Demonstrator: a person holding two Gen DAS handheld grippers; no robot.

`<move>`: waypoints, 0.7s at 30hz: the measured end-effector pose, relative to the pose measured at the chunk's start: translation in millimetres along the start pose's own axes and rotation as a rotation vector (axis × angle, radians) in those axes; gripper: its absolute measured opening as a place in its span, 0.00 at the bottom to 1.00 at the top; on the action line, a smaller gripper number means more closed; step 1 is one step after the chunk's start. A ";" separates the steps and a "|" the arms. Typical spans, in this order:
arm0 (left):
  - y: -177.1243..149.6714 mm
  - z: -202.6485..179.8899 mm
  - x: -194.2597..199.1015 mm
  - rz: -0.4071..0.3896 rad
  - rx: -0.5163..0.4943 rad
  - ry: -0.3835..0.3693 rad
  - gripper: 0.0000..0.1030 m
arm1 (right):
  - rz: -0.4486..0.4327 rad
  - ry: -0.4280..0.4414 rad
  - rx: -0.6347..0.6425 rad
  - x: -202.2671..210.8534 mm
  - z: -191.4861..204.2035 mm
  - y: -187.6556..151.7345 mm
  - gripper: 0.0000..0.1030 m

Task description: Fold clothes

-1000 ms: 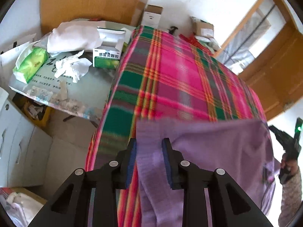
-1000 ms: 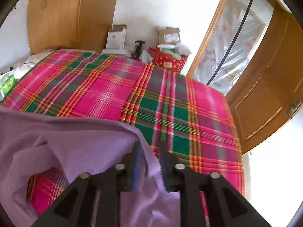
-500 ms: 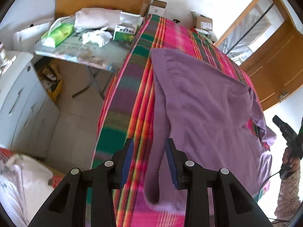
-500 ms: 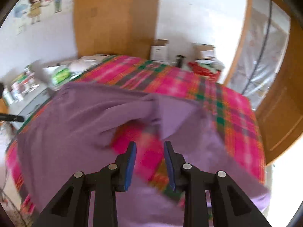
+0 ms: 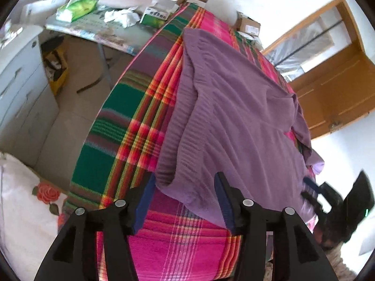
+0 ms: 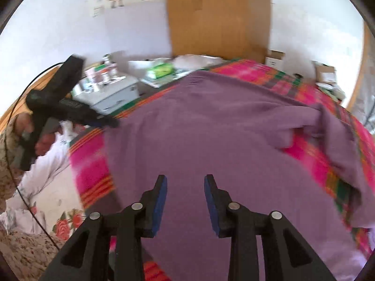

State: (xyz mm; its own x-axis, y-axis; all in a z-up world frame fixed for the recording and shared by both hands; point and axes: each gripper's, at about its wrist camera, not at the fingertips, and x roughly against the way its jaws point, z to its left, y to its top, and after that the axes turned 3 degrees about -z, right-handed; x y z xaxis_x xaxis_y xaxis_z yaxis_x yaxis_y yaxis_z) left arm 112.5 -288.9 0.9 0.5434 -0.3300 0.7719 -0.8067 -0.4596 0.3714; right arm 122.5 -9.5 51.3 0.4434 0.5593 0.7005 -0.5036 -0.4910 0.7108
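Lying rumpled on the plaid blanket [image 5: 131, 126], the ribbed purple sweater [image 5: 234, 117] fills twelve o'clock; left gripper [image 5: 185, 201] and right gripper [image 6: 185, 201] jaws opening, empty.

Each handheld gripper is matte black plastic with two angular fingers braced by triangular cut-out frames, round silver screw heads along the finger bases, and dark blue pads lining the inner finger faces; the left gripper [image 5: 186, 199] shows four such screws, as does the right gripper [image 6: 185, 199]. Seen from the side, the left tool has a pistol-style black grip, a long boxy black top piece, and a thin black cable looping away from it. The person's sleeve [image 6: 9, 147] is a speckled beige and brown knit.
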 end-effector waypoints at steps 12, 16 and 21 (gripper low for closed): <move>-5.5 13.4 5.6 -0.035 0.170 -0.046 0.52 | 0.026 0.127 0.040 -44.2 53.6 -0.7 0.42; -6.9 16.5 5.5 -0.047 0.218 -0.053 0.52 | 0.049 0.112 0.059 -64.4 66.0 -2.0 0.42; -10.0 19.2 2.2 -0.040 0.243 -0.067 0.28 | 0.041 0.042 0.130 -75.1 83.2 -4.4 0.43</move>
State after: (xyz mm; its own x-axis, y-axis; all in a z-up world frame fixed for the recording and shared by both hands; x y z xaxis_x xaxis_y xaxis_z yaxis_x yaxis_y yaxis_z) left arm 126.2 -300.9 -11.1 0.5944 -0.3580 0.7201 -0.7093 -0.6553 0.2597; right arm 153.1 -104.9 0.9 0.3916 0.5633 0.7276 -0.4194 -0.5946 0.6860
